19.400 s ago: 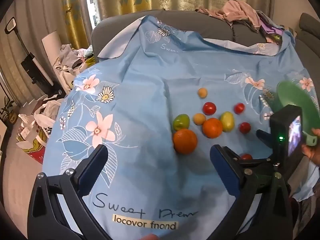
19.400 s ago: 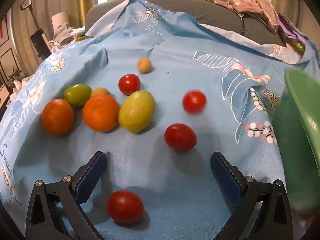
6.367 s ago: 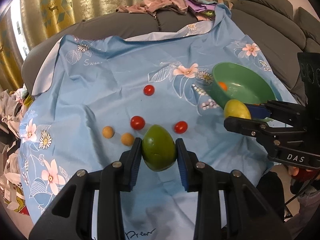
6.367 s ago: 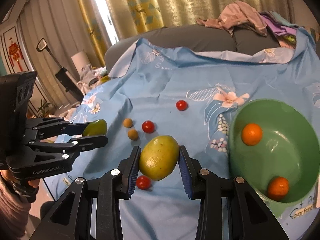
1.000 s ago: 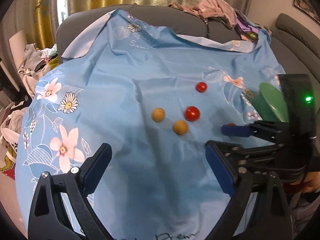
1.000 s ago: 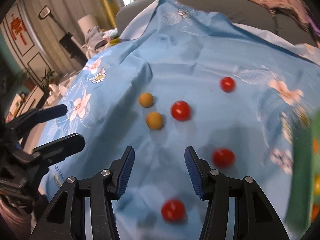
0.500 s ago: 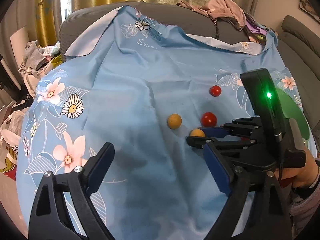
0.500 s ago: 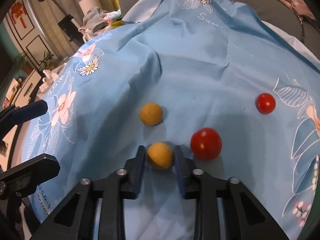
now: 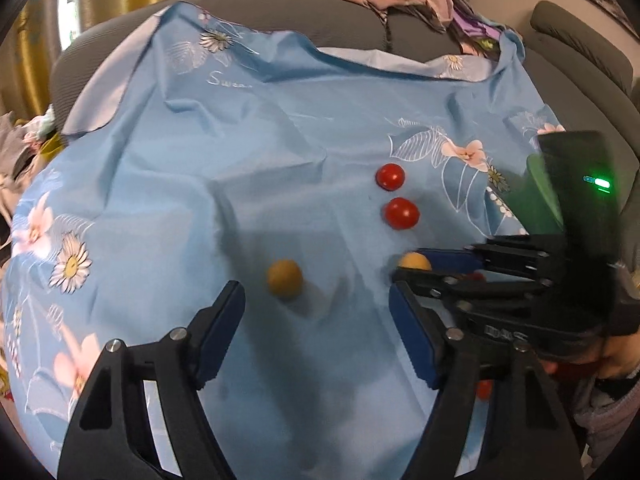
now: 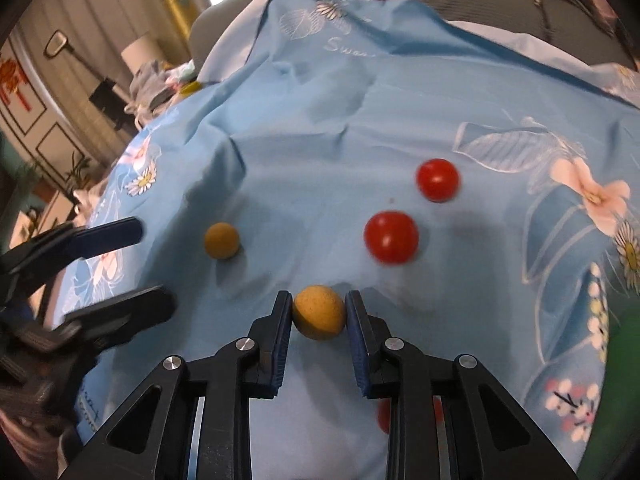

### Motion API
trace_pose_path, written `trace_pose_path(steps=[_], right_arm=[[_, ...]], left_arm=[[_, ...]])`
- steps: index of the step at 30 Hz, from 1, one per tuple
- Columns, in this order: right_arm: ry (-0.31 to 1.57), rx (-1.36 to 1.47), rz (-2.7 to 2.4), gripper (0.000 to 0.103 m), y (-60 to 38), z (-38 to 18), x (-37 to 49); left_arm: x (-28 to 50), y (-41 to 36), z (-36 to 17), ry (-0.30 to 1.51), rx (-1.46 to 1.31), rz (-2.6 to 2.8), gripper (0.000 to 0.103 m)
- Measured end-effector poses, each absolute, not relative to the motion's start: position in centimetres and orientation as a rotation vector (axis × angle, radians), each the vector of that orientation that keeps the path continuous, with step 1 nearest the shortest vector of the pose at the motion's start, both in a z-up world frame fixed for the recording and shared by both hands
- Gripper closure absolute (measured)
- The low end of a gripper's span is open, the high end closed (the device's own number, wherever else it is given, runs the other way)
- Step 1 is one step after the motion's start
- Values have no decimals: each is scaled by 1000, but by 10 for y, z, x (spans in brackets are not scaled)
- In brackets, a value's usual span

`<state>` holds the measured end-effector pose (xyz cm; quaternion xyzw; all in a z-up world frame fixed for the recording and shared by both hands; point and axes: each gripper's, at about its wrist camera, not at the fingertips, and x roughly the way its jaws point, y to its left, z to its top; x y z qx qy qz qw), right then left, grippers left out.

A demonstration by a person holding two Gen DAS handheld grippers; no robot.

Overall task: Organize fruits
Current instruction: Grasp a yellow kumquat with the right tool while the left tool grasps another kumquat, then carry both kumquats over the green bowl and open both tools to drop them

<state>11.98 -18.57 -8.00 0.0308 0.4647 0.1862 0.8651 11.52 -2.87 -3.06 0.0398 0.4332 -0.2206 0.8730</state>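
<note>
Clamped between the blue pads of my right gripper is a small tan fruit, sitting at the fingertips just above the blue flowered cloth. Off to my left, I am holding my left gripper partly open, its jaws having just been closing, with nothing pressed between them; a second tan fruit is lying on the cloth just ahead of its fingertips, nearer the left pad. Beyond my right gripper two red tomatoes are resting near each other, the nearer one close to the held fruit and the farther one behind it. At the right edge the green bowl is showing, partly hidden behind my right gripper's housing.
</note>
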Motion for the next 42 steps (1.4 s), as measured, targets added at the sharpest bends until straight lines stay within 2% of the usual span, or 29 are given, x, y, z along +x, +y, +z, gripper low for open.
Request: trace_pose_path(steps=[3,6,9,14,16,20,23,33,42], right_arm=[[956,82,398,74,-193,-77,114],[939,96,412,74,-196,-73,110],[919,111,427,74,-201,-70,106],[892,121,436,74,-205,-66,102],[884,128,442,74,-206,-65,101],[871,136,445,74,-208,-65,99],[863,139,444,74,-210,-65,96],[845,145,438,74,-215,-59,88],[822,153,436,74,-219,-48,72]], left_arm=[[127,-36,-37,930,102,-473,39],[136,-42,-44,958,118,-478,42],[144,-47,-50,977,148,-460,52],[155,-48,-54,985,200,-413,53],[159,-48,-57,998,214,-396,61],[161,-48,-61,1008,231,-389,68],[163,-48,-64,1019,241,-383,79],[154,-45,-61,1016,187,-367,78],[112,-41,-18,911,103,-431,78]])
